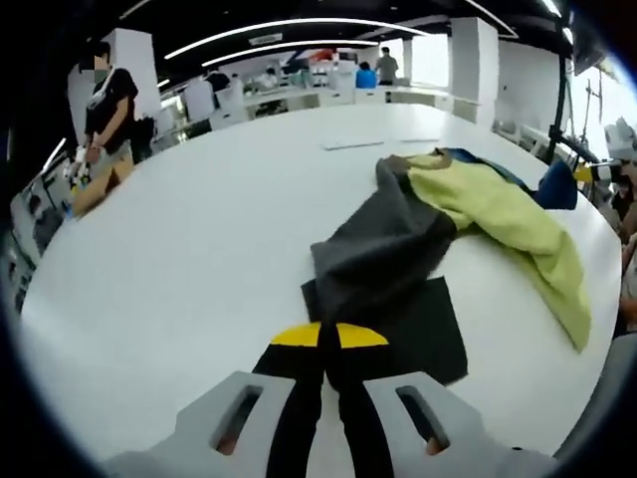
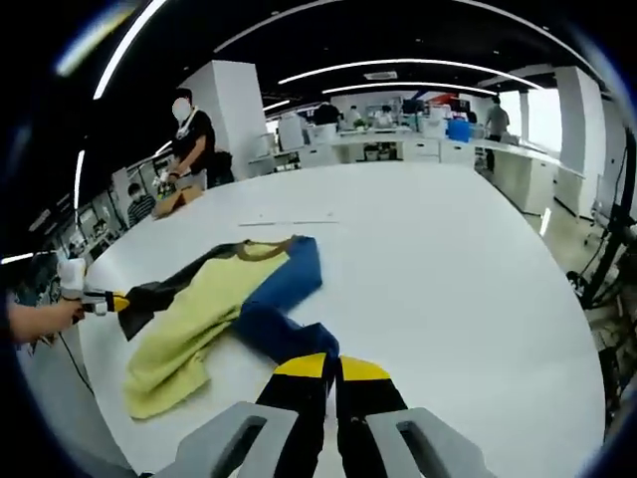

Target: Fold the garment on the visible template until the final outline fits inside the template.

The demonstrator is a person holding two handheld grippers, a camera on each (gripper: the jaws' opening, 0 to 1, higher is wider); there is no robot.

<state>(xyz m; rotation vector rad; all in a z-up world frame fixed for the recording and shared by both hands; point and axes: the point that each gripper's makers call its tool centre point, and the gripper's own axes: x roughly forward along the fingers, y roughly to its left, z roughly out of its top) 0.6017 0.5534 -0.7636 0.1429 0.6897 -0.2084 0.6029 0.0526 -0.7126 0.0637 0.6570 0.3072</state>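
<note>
The garment [image 1: 468, 214], in grey, yellow and blue panels, is spread loosely on the white table [image 1: 199, 259], its grey end overlapping the dark template [image 1: 418, 334]. The left gripper [image 1: 328, 344] is seen with tips closed together, nothing visibly between them. The right gripper [image 2: 331, 370] is likewise closed, touching the blue sleeve [image 2: 279, 334]; whether cloth is pinched cannot be told. The fabric is judged light, limp and prone to bunching; edges or corners are best pinched.

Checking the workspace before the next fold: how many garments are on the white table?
1: the garment, yellow-green, grey and blue, lies crumpled on the white table, its grey end over the dark template. The right gripper view shows the same garment. None looks hidden beneath it.
</note>
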